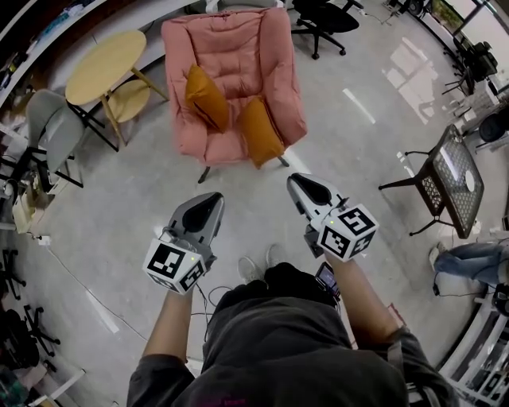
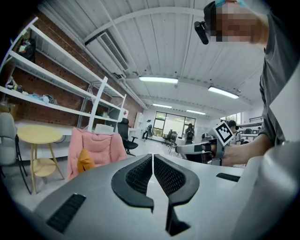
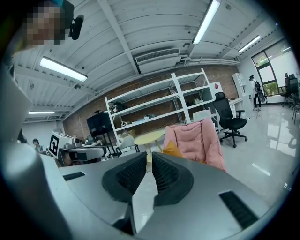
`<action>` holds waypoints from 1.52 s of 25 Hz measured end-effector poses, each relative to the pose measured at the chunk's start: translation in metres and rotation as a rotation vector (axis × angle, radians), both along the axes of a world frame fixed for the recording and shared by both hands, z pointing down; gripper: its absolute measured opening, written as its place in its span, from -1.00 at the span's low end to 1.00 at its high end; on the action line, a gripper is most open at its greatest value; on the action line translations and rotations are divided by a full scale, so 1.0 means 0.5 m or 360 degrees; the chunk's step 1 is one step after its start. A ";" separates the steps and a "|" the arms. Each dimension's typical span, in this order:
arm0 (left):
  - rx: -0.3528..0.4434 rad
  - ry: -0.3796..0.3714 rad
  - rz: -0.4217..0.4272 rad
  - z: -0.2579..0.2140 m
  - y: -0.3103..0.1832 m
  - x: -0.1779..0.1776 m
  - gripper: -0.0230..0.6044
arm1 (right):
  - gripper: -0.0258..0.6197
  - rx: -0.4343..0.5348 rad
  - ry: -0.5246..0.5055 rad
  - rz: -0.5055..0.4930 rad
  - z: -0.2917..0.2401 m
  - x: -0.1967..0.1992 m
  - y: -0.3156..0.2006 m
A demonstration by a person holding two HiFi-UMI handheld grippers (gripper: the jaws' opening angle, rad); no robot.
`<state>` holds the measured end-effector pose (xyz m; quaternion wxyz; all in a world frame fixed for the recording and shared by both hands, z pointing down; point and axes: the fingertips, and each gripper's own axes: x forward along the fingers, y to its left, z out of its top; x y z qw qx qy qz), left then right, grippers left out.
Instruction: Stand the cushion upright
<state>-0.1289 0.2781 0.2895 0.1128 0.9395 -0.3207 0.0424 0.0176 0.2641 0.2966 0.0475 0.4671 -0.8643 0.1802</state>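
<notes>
A pink armchair [image 1: 235,71] stands on the floor ahead of me, with two orange cushions on its seat. One cushion [image 1: 208,97] leans at the left and the other cushion [image 1: 261,131] lies tilted at the front right edge. My left gripper [image 1: 211,199] and right gripper [image 1: 296,181] hover side by side short of the chair, both shut and empty. In the left gripper view the armchair [image 2: 96,147] and an orange cushion [image 2: 84,160] lie far beyond the jaws. In the right gripper view the armchair [image 3: 197,138] and a cushion [image 3: 172,149] also sit beyond the jaws.
A round wooden table [image 1: 107,63] and a grey chair [image 1: 52,127] stand left of the armchair. A black office chair [image 1: 326,20] is behind it. A black mesh side table [image 1: 449,179] and a seated person's legs [image 1: 469,258] are at the right. Shelving lines the far wall.
</notes>
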 end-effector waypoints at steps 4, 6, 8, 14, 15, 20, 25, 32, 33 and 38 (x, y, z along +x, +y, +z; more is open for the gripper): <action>-0.0004 -0.0004 0.0030 0.009 -0.040 0.008 -0.89 | -0.87 -0.0009 0.0002 0.0024 0.012 0.006 -0.043; -0.0008 -0.0011 0.0041 0.016 -0.063 0.013 -0.89 | -0.87 -0.0024 -0.0002 0.0032 0.025 0.011 -0.067; -0.0016 -0.0020 0.0047 0.023 -0.090 0.018 -0.89 | -0.87 -0.0044 -0.0008 0.0039 0.042 0.015 -0.097; -0.0043 -0.0042 0.0059 0.051 -0.193 0.058 -0.89 | -0.87 -0.0086 -0.0023 0.0022 0.088 0.037 -0.209; -0.0052 -0.0050 0.0059 0.060 -0.214 0.066 -0.89 | -0.86 -0.0098 -0.0025 0.0020 0.098 0.042 -0.231; -0.0120 -0.0092 0.0036 0.108 -0.323 0.103 -0.89 | -0.63 -0.0183 -0.0046 0.0013 0.158 0.080 -0.332; -0.0189 -0.0156 -0.0005 0.145 -0.416 0.132 -0.89 | -0.50 -0.0291 -0.0027 0.0014 0.224 0.132 -0.422; -0.0271 -0.0225 -0.0064 0.208 -0.509 0.150 -0.77 | -0.36 -0.0482 -0.0012 0.0057 0.351 0.185 -0.495; -0.0283 -0.0226 -0.0067 0.217 -0.517 0.152 -0.76 | -0.35 -0.0511 -0.0007 0.0066 0.373 0.187 -0.499; -0.0313 -0.0252 -0.0047 0.258 -0.534 0.165 -0.71 | -0.24 -0.0651 -0.0020 0.0152 0.484 0.206 -0.500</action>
